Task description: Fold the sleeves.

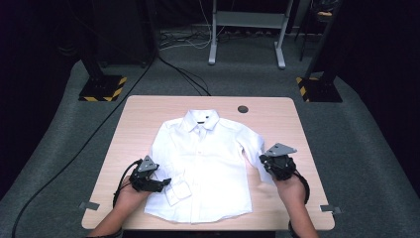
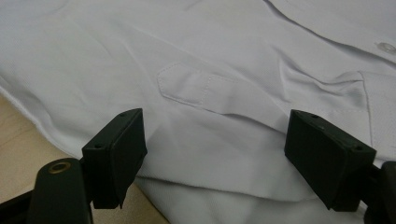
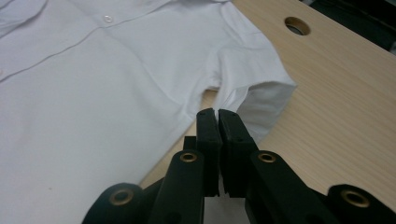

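1. The white button-up shirt [image 1: 203,168] lies flat, front up and collar away from the person, on the wooden table [image 1: 277,124]. Nothing here serves as a container.
2. The left gripper [image 1: 166,182] rests over the shirt's lower left part, just beside a folded-in cuff [image 1: 178,191]. Its jaws stand spread, with shirt cloth lying below and between them; the pads press on nothing.
3. In the left gripper view a stitched placket tab [image 2: 187,86] lies just ahead of the spread jaws, and a button [image 2: 386,46] sits farther off toward the upper right.
4. The right gripper [image 3: 217,112] has its jaws pressed together on the white cloth of the sleeve [image 3: 247,88], pinching it at the very tips.
5. Hard to make out: the cloth caught between the right jaws is a thin sliver. In the high view the gripper's body hides the pinch. The far end of that sleeve is folded under and cannot be followed.
6. The person's forearms are cut off at the bottom edge of the high view.
7. Ahead of the right gripper, beyond the sleeve, a round cable hole [image 3: 297,25] opens in the tabletop.
8. The table stands on grey carpet [image 1: 366,148]. Beyond it are two stand bases with yellow-black hazard tape [image 1: 101,89], a white metal frame [image 1: 247,29], loose cables and dark surroundings.
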`<state>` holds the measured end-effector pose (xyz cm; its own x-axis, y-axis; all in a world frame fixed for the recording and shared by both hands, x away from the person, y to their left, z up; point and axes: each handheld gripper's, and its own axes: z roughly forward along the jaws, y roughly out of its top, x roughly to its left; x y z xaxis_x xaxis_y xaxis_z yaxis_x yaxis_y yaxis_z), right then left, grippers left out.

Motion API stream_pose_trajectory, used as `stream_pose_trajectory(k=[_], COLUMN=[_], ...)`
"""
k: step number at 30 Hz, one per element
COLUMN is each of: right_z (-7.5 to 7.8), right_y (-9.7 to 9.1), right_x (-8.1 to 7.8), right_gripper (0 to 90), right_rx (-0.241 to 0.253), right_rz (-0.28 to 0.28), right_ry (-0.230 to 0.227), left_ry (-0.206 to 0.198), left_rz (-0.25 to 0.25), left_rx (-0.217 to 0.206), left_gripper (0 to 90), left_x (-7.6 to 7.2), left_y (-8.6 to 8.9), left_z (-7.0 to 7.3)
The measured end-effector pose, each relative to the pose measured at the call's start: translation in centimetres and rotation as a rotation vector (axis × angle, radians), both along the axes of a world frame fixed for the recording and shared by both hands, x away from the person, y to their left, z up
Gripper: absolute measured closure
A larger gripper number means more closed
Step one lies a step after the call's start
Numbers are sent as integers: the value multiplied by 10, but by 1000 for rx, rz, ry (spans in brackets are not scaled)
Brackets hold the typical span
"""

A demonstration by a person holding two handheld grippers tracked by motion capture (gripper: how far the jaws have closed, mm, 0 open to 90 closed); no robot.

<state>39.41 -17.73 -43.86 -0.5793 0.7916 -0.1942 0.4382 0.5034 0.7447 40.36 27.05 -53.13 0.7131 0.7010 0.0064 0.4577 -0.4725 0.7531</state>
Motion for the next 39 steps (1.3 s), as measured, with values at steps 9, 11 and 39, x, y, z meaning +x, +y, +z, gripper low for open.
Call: stream_pose_trajectory(k=[9,11,39], right_z=[-9,-12,-36], right_y=[46,55,121], right_x=[-2,-1,-6], right_gripper=[875,874,804], right_rx=[31,41,103], right_rz=[130,155,312], right_ry=[52,66,165], left_ry=[0,0,0], left_rz=[-1,-1,5], left_rx=[0,0,1], left_gripper=[204,203,202], left_x=[0,0,0], left_y=[0,0,-1], left_z=[0,0,0])
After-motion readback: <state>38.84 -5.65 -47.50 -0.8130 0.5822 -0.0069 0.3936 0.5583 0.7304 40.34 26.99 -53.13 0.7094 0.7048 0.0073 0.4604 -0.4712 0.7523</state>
